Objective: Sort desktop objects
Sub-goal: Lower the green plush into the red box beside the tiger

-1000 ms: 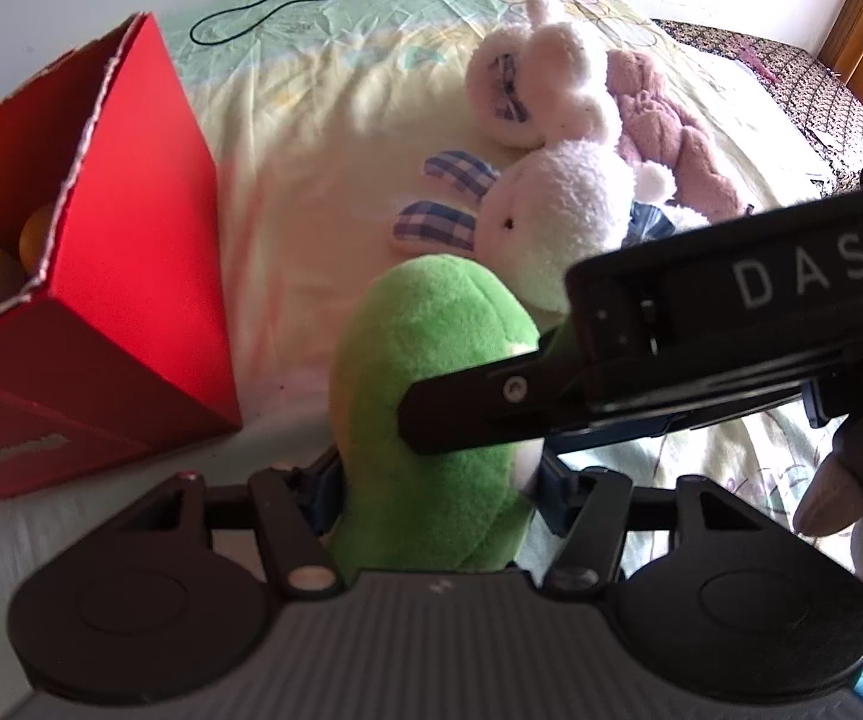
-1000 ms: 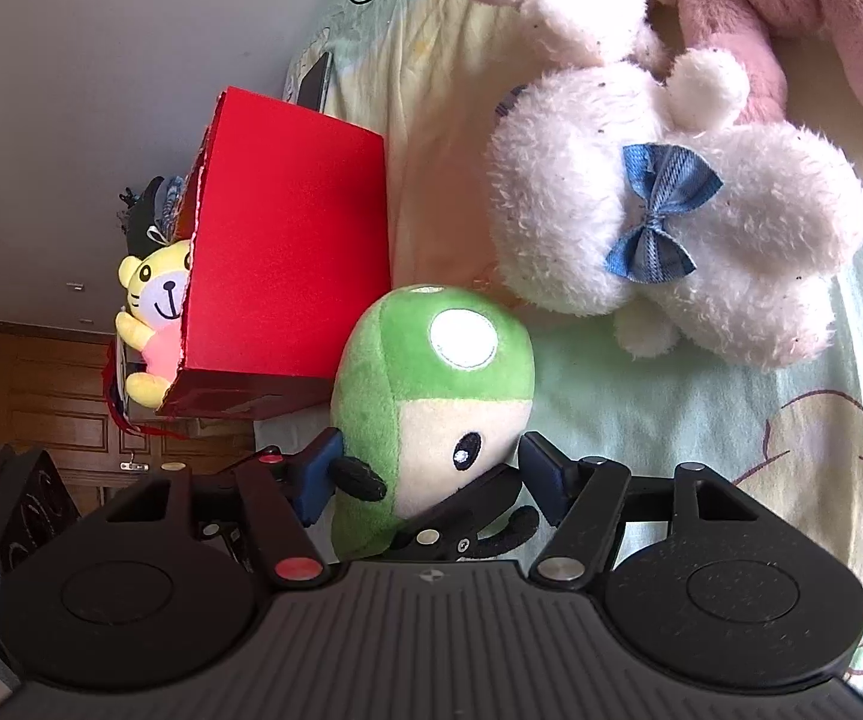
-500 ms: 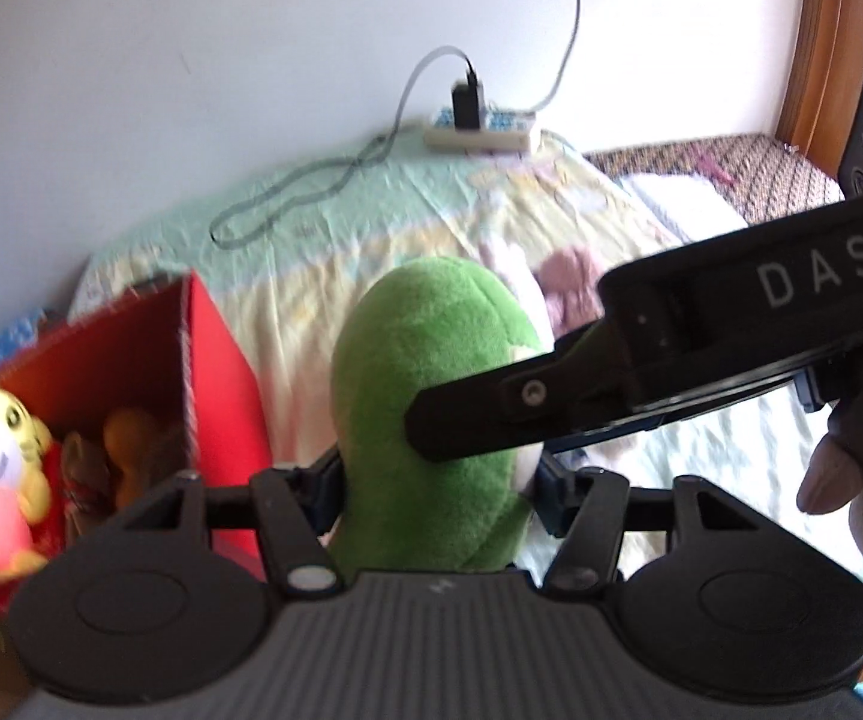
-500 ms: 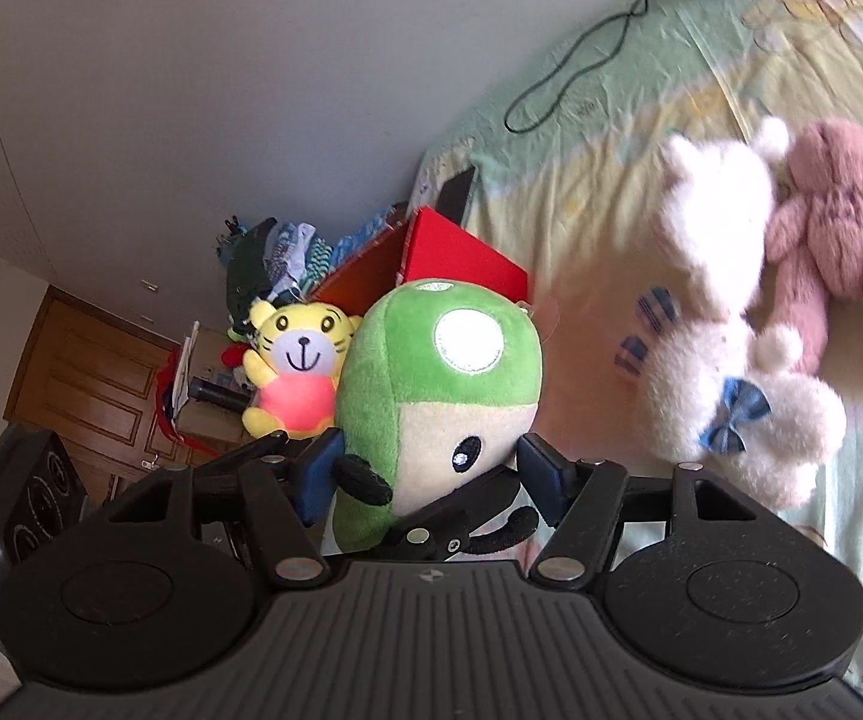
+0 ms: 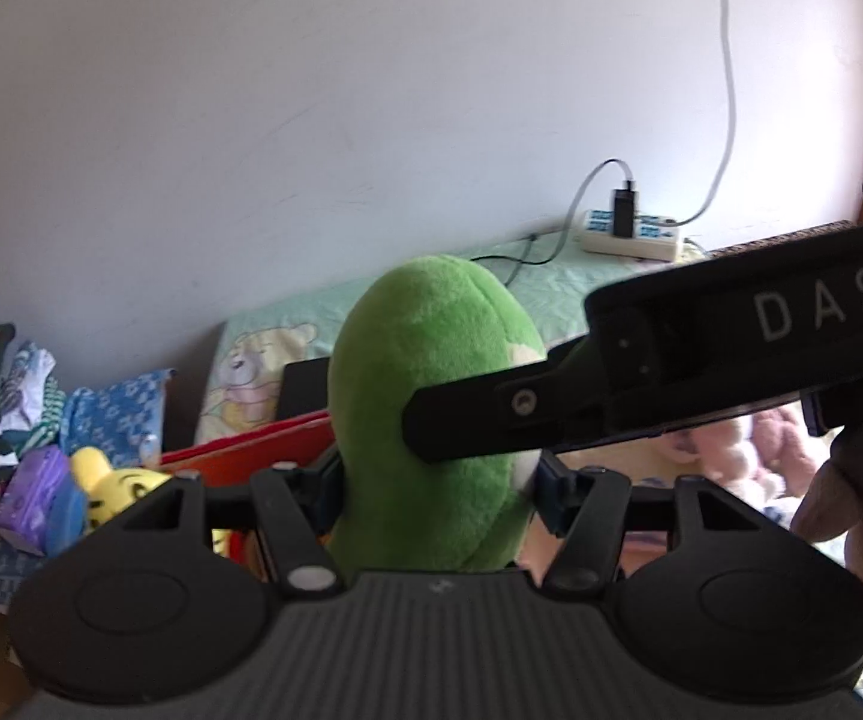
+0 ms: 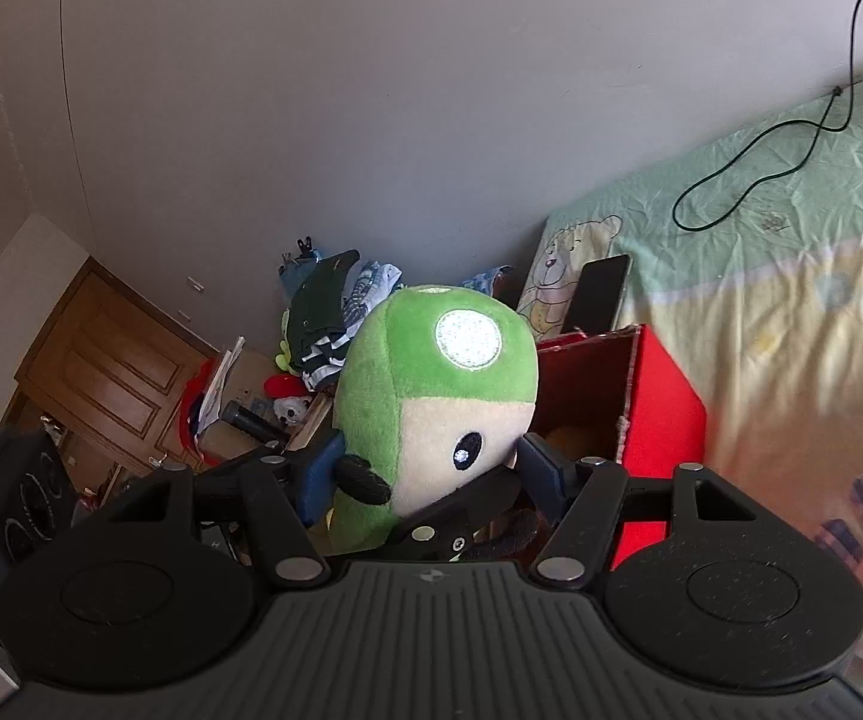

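While both grippers clamp it from two sides, the green mushroom plush (image 6: 431, 396) hangs in the air, clear of the bed (image 6: 791, 276) and just above the near rim of the red box (image 6: 659, 396). The left gripper (image 5: 431, 474) presses its flanks, its jaws easing apart a little though the pads touch the fabric; the right gripper (image 6: 425, 468) grips it at the face. The step in hand looks like the carry to the box, which already holds a yellow tiger toy (image 5: 113, 492). Next, the plush likely needs centring over the open top before both grippers let go together.
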Motion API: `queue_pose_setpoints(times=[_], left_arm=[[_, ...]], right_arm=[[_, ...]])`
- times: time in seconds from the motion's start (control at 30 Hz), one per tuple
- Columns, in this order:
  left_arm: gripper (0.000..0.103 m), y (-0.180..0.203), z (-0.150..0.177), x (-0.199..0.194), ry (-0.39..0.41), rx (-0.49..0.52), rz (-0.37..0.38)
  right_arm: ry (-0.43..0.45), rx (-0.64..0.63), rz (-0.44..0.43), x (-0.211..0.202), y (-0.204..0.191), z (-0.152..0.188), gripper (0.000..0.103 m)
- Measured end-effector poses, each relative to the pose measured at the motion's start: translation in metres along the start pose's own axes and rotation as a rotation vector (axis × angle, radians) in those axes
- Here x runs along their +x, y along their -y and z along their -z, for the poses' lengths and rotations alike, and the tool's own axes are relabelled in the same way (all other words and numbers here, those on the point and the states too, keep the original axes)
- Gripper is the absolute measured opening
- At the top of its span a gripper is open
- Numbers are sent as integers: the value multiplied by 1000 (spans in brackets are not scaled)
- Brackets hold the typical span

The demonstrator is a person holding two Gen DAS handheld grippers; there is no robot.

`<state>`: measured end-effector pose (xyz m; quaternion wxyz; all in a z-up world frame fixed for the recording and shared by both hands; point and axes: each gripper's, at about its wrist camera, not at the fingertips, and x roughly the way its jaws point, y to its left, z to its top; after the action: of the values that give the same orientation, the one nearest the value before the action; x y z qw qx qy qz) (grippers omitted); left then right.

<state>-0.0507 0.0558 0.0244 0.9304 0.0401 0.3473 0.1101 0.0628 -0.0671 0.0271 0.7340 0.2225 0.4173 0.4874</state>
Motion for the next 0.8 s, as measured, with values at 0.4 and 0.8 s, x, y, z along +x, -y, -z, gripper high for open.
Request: queue_pose_setpoints(times=[0.4, 0.8], left_arm=[[63, -101, 47, 73, -178, -65, -1], [74, -116, 79, 100, -277, -75, 29]], right_arm=[[-108, 109, 77, 122, -1, 17, 62], [-173, 138, 233, 167, 5, 27, 59]])
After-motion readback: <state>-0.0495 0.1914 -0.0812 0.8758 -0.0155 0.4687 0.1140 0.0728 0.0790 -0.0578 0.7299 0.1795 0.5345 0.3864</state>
